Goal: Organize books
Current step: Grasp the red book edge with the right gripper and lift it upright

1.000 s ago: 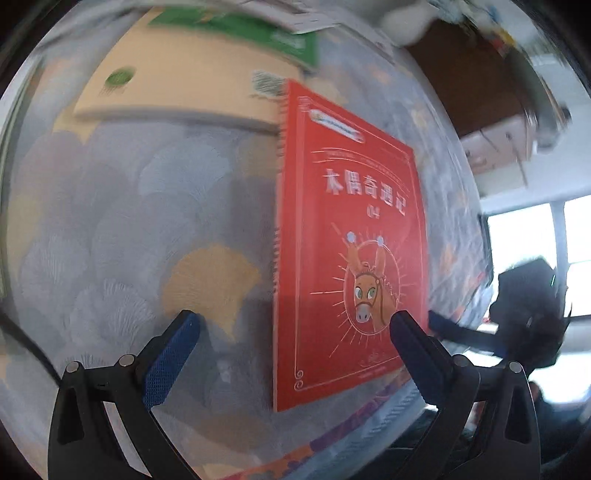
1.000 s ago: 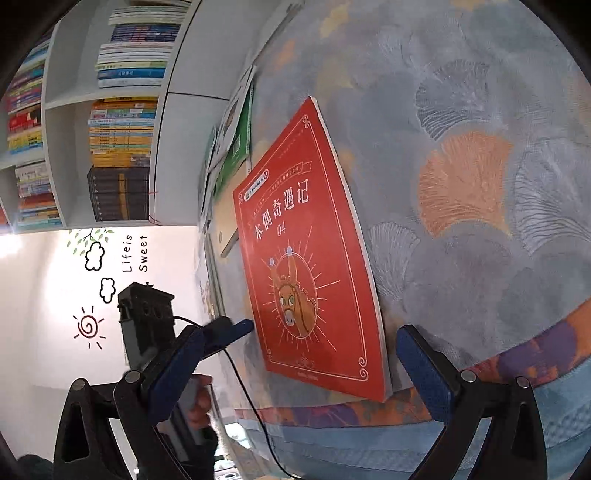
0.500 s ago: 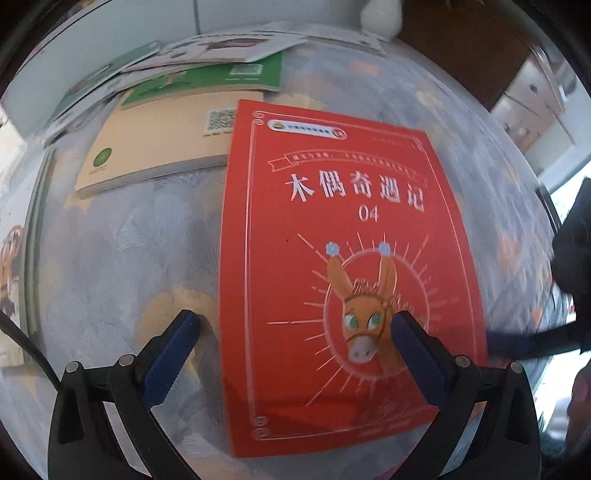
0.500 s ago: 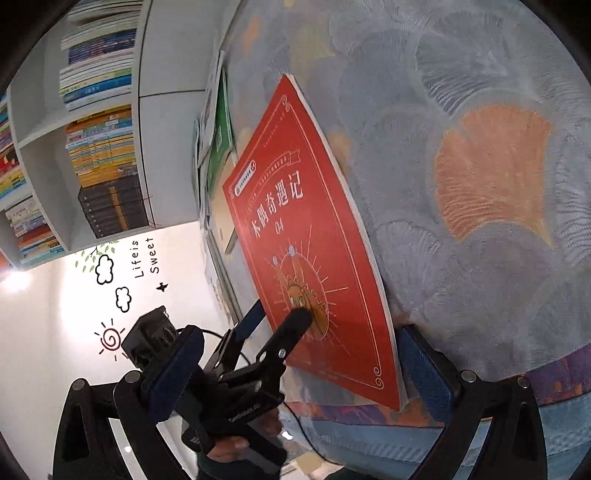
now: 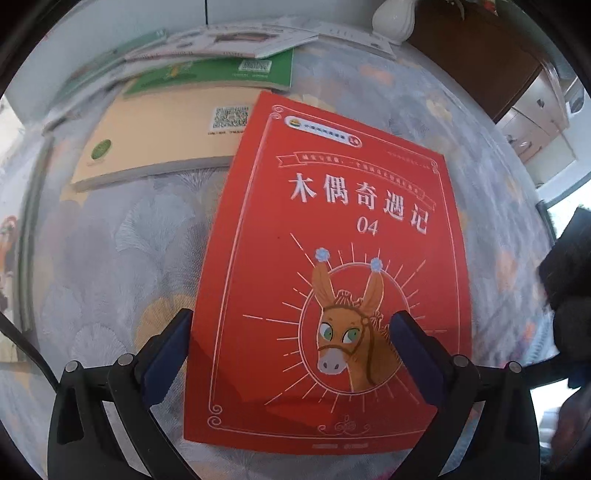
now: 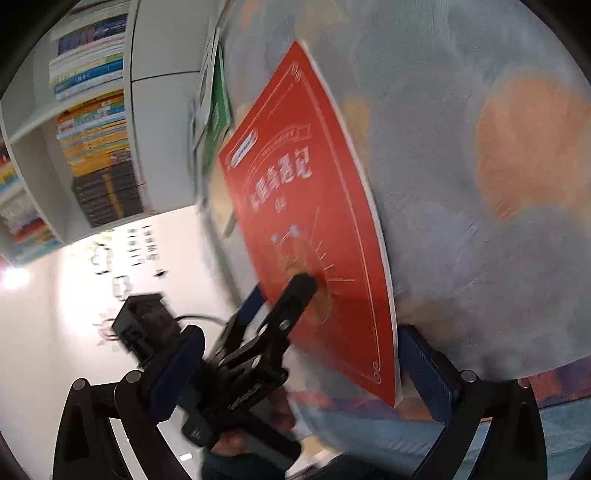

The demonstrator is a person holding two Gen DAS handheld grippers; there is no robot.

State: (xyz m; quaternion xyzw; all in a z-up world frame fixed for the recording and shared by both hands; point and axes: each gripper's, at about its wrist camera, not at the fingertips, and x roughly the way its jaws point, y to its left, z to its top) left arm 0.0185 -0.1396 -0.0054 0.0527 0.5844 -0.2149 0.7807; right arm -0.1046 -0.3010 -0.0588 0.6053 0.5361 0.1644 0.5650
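A red book with a donkey on its cover lies flat on the patterned tablecloth. My left gripper is open low over the book's near end. One of its fingers is over the donkey picture, and the other is just off the book's left edge. From the right wrist view the red book runs away to the upper left. There the left gripper has a fingertip touching the cover. My right gripper is open and holds nothing, with its right finger beside the book's near corner.
A beige book, a green book and thin booklets lie beyond the red one. A white vase stands at the back. A bookshelf full of books fills the wall. The table edge is near.
My left gripper has swung over the red book and come down close to its cover. The right gripper has moved closer to the book's near corner.
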